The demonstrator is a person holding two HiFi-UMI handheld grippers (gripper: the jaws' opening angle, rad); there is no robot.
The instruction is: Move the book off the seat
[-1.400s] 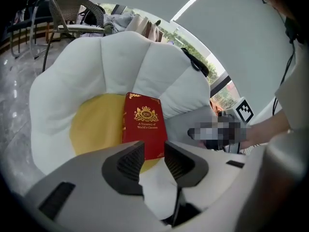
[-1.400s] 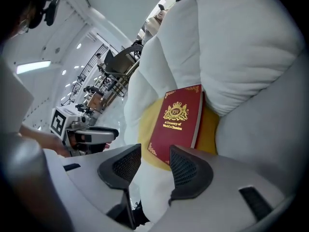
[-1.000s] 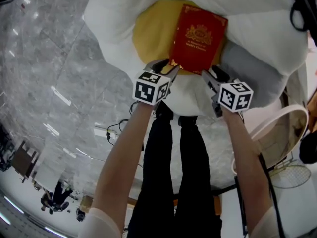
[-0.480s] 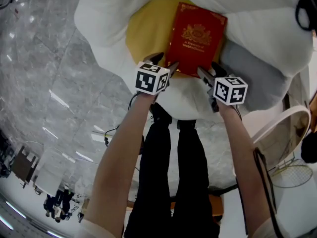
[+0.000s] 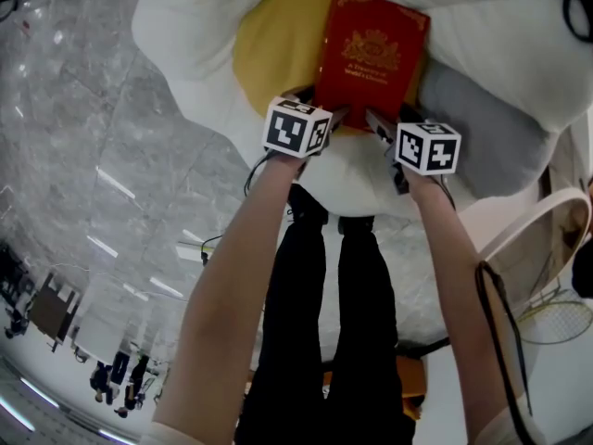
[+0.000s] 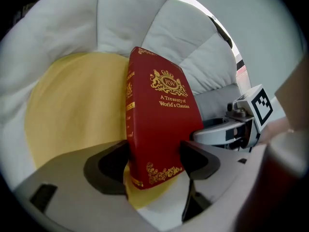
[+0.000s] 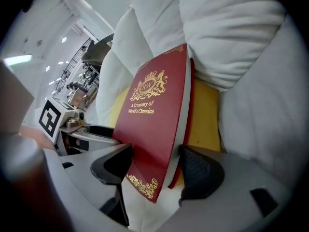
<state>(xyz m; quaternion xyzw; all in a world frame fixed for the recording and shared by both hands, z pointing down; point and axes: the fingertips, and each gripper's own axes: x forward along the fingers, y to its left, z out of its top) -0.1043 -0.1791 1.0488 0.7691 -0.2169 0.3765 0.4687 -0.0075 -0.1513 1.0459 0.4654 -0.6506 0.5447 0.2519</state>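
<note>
Book [image 5: 372, 56], "A Treasury of World's Classics", left gripper [image 6: 155, 159], right gripper [image 7: 154, 156], jaws just opened astride corners

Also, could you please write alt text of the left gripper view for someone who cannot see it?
A red book, A Treasury of World's Classics, rests on a yellow cushion in a white padded seat, its near corner between the left gripper's jaws, which have just been opening. The right gripper shows at the book's right.
</note>
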